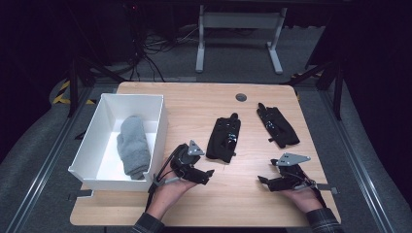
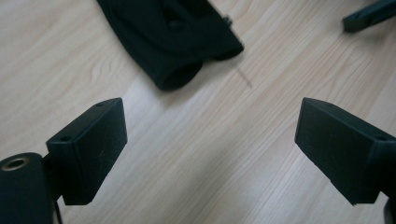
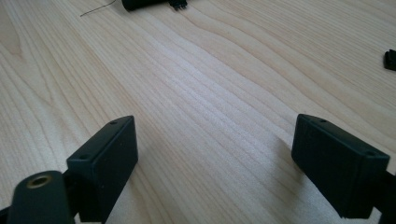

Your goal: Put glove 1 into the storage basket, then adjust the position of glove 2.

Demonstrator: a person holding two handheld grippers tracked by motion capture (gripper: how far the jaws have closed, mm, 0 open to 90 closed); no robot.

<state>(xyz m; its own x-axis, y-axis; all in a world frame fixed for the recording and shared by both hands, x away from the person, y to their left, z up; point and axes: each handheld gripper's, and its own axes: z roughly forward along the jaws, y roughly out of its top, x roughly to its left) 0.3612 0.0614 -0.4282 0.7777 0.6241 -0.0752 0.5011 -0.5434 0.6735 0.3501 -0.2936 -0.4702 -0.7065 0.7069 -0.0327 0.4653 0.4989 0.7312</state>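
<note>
Two black gloves lie on the wooden table (image 1: 243, 194): one (image 1: 224, 138) in the middle and one (image 1: 277, 126) farther right. A rolled grey cloth (image 1: 133, 145) rests inside a white box (image 1: 92, 141) at the left. My left gripper (image 1: 208, 175) hovers low just in front of the middle glove, jaws wide open with bare wood between them; the cuff of that glove (image 2: 173, 37) lies ahead of the jaws. My right gripper (image 1: 262, 182) rests near the front right, pointing left, also open and holding nothing (image 3: 215, 158).
A round grommet (image 1: 241, 97) sits near the table's back edge. The white box stands close to the left gripper's hand. A desk frame and cables are on the floor beyond the table.
</note>
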